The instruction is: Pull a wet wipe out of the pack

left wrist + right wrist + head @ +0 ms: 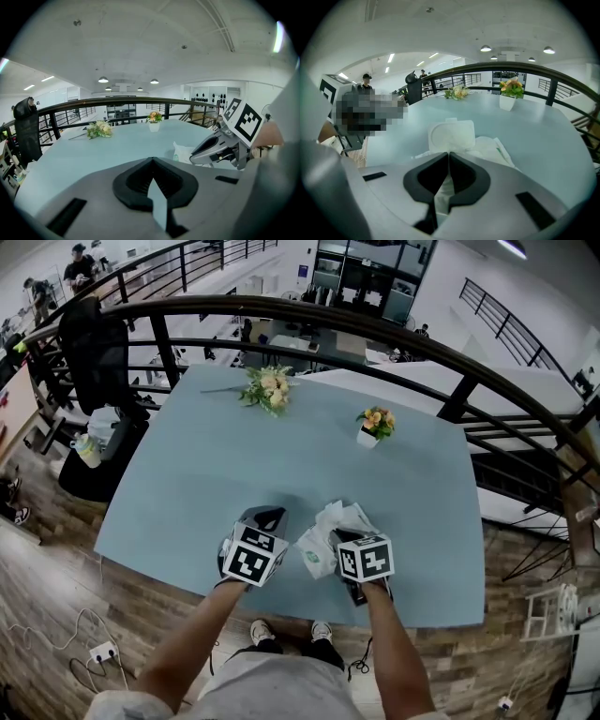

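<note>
Presently a fold of white wet wipe [444, 193] is pinched between the closed jaws of the right gripper [449, 154], and it is seen running out of the pack [493, 149] just below the jaw tips. The pack's flip lid [451, 136] is stood open directly beyond those tips. The pack is laid on the pale blue table [543, 140]. The left gripper [151, 160] is held beside the right one, its jaws closed together on nothing; the pack is seen ahead and to its right, untouched by it.
</note>
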Demonstrator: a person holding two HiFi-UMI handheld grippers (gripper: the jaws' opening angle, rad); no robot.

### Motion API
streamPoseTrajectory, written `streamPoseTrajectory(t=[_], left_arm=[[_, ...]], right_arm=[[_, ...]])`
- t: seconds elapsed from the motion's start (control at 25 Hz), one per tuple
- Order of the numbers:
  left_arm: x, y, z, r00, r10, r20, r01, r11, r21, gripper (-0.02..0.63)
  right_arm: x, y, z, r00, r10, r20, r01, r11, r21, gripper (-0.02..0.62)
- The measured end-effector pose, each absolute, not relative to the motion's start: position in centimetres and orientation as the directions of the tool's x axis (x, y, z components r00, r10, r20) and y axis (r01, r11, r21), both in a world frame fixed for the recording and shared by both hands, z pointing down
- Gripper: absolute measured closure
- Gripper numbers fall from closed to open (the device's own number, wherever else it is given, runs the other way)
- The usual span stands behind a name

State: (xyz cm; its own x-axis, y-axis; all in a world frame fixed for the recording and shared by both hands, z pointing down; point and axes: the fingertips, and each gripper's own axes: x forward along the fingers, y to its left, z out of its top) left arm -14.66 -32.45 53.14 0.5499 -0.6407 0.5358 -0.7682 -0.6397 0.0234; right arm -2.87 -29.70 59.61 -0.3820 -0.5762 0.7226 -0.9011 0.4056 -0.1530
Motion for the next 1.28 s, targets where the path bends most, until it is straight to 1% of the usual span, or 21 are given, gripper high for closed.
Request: streamPoseTrajectory(t=[0.56, 1.28], left_arm=[[-14.4, -32.7, 53.5, 0.557, -0.635, 0.535, -0.76, -0.65, 0.019, 0.611], [-12.2, -33.2, 51.6, 0.584, -0.629, 0.513, -0.739, -0.674, 0.015, 0.611]], right_arm=[[-2.4, -29.8, 59.1, -0.377, -0.595, 0.709, -0.909, 0.387, -0.159, 0.588], [-1.1, -30.5, 56.9, -0.375, -0.642, 0.669, -0.916, 0.369, -0.159, 0.588]])
